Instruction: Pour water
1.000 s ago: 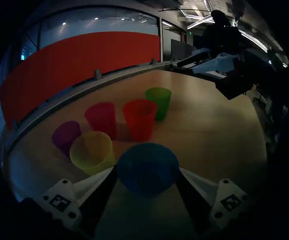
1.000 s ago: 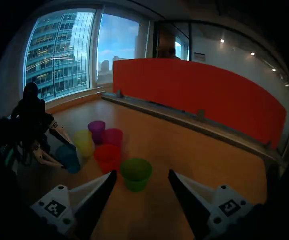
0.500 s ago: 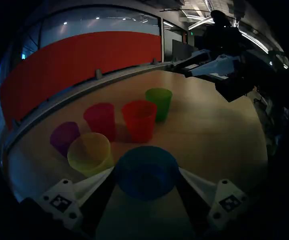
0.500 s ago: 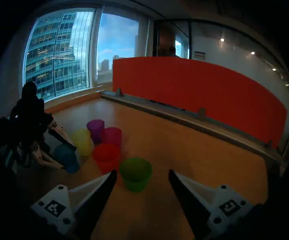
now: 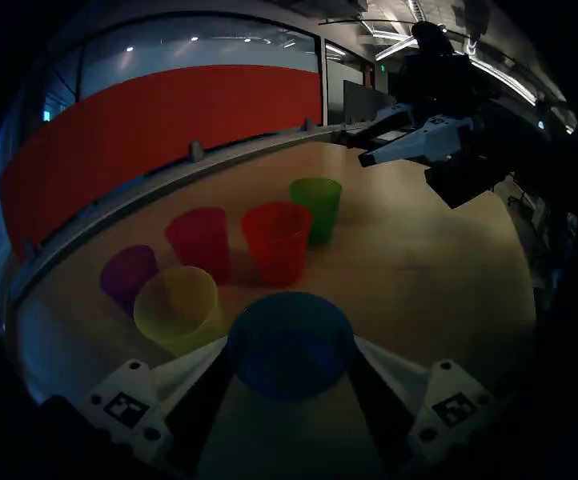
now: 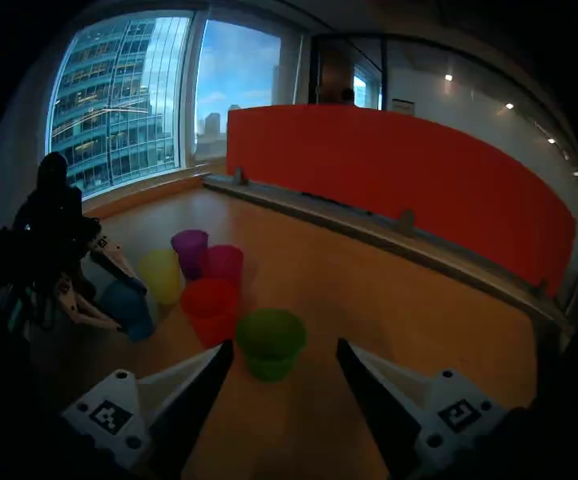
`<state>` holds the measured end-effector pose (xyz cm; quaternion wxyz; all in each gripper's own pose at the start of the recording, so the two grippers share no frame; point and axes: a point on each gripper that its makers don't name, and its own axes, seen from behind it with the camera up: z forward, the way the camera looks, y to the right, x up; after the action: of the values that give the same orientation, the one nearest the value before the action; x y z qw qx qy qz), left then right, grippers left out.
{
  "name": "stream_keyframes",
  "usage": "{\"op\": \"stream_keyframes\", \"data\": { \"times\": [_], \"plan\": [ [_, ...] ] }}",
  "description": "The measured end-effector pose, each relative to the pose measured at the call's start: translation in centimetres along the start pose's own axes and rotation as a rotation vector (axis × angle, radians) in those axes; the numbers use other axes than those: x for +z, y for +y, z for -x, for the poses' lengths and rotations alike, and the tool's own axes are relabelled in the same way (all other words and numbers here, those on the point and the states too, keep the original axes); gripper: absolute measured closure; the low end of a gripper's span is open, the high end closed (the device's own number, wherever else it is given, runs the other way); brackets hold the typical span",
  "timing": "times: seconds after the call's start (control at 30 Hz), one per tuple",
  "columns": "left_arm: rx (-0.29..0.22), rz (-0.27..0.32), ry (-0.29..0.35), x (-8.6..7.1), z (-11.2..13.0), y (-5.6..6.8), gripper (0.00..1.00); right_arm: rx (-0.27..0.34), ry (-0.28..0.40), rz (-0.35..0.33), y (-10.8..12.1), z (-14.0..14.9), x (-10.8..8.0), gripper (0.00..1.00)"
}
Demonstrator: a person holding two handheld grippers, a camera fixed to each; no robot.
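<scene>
A blue cup (image 5: 291, 344) sits between my left gripper's (image 5: 291, 341) fingers, which press on both its sides; I look into its mouth. Beyond it on the wooden table (image 5: 433, 264) stand a yellow cup (image 5: 178, 308), a purple cup (image 5: 129, 272), a magenta cup (image 5: 199, 240), a red cup (image 5: 275, 238) and a green cup (image 5: 315, 204). My right gripper (image 6: 283, 344) is open above the table, and the green cup (image 6: 270, 342) shows between its fingertips, a little farther off. The right gripper view has the blue cup (image 6: 126, 308) at the far left in the left gripper (image 6: 101, 298).
A red partition (image 6: 417, 180) on a grey rail runs along the table's far edge. Large windows (image 6: 121, 104) lie behind the left gripper. Bare wood (image 6: 417, 320) spreads to the right of the cups. A person's dark figure (image 5: 449, 80) holds the right gripper (image 5: 373, 144).
The right gripper has drifted towards the green cup, which now sits closer between its fingers. The left gripper and the blue cup have barely shifted.
</scene>
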<state>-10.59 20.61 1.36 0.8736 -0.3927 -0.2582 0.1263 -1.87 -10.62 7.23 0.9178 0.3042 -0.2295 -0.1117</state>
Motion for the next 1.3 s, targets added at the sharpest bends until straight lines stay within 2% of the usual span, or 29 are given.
{"op": "stream_keyframes", "data": {
  "times": [0.3,0.6,0.97,1.3],
  "plan": [
    [-0.015,0.0,0.017,-0.3,-0.3,-0.1,0.13,-0.007,-0.031,-0.011,-0.3,1.3,1.5,0.0],
    [-0.048,-0.001,0.081,-1.7,-2.0,-0.5,0.13,-0.023,-0.046,-0.015,-0.5,2.0,2.6,0.0],
    [-0.034,-0.05,0.174,-4.1,-5.5,-1.5,0.13,-0.041,-0.072,-0.03,-1.1,2.8,3.9,0.0],
    [-0.025,-0.083,0.241,-6.2,-7.9,-1.9,0.13,-0.042,-0.098,-0.033,-1.2,3.5,5.7,0.0]
  ]
}}
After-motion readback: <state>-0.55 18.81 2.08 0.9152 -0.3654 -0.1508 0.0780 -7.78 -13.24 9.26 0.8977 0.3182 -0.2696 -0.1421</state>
